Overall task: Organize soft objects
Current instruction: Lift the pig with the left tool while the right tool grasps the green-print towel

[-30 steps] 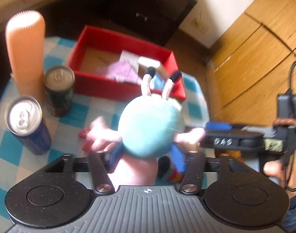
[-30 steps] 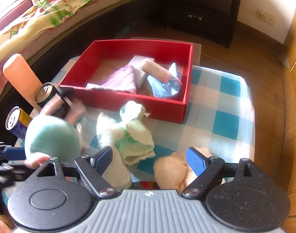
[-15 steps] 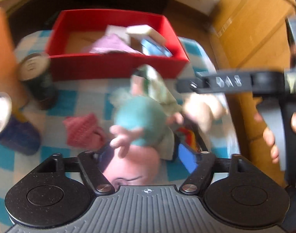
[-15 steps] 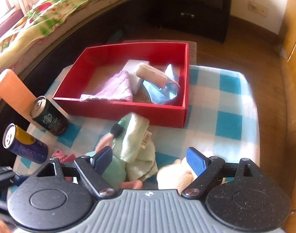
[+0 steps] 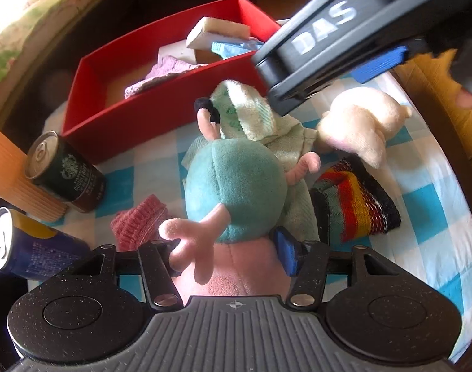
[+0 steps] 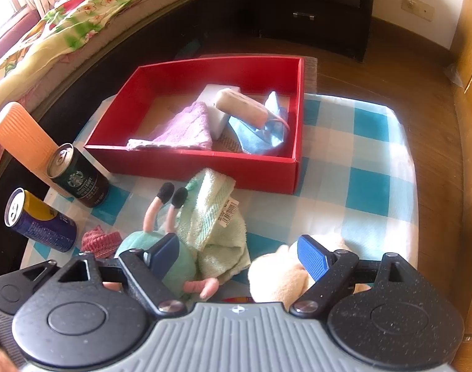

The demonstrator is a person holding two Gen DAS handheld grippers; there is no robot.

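The left gripper is clamped on the plush toy, likely bound for the red box, while the right gripper hangs apart above the cream toy.

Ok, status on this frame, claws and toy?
Left claw shut on teal-and-pink plush toy. Right claw open, empty. Toy lying on pale green towel, outside red cardboard box.

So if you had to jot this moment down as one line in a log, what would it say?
left gripper: shut on plush toy | right gripper: open, empty | toy lies on green towel | red box: toy not inside
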